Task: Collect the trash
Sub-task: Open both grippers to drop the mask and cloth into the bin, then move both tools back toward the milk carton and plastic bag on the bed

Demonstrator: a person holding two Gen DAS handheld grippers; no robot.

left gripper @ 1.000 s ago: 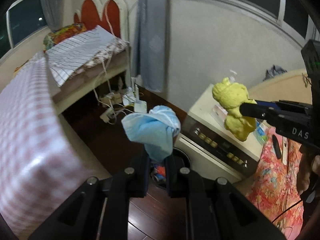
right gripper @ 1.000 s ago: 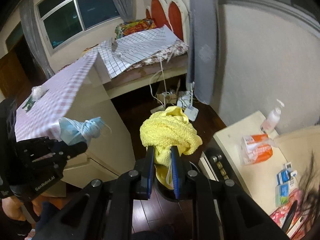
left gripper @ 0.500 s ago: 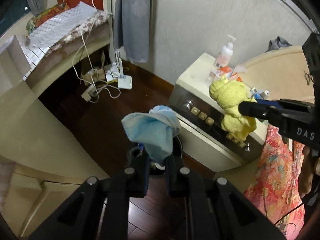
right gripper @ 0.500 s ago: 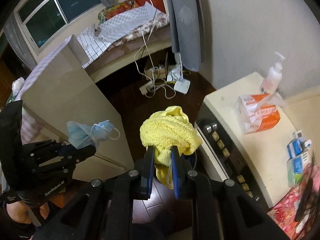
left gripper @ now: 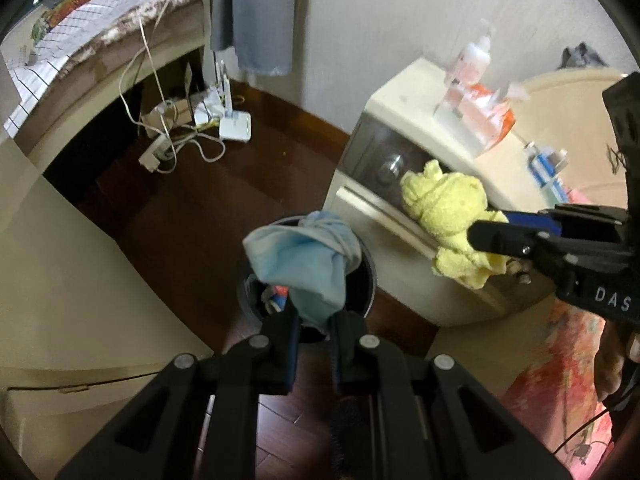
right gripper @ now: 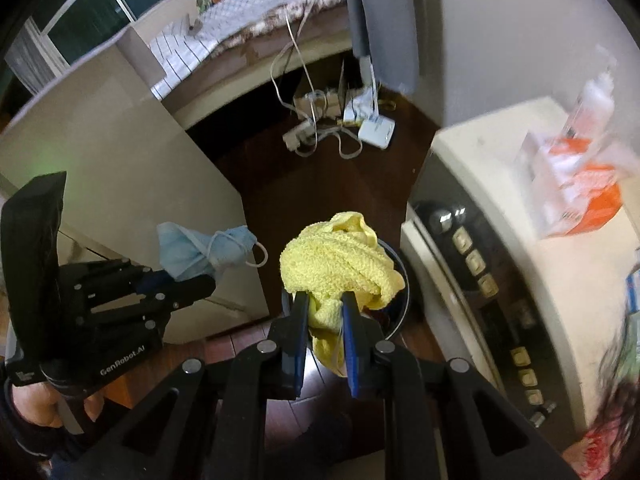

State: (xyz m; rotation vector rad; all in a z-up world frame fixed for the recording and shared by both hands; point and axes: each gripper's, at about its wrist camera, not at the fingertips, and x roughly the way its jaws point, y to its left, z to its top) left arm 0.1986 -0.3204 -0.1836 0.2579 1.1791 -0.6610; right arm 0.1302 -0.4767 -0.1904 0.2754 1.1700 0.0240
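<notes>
Both pieces are picked up, neither dropped yet. The left gripper (left gripper: 312, 320) clamps a blue mask (left gripper: 300, 260) above the bin (left gripper: 370, 280); the right gripper (right gripper: 324, 320), at 3 o'clock, pinches a yellow cloth (right gripper: 340, 260).

Bin (left gripper: 370, 268) interior mostly behind blue mask (left gripper: 304, 260)

Dark wood floor (left gripper: 208, 216), pale textured wall (left gripper: 360, 20), grey curtain (left gripper: 256, 12), bed (right gripper: 256, 12), dark window (right gripper: 120, 4), cream cabinet (right gripper: 532, 216).
</notes>
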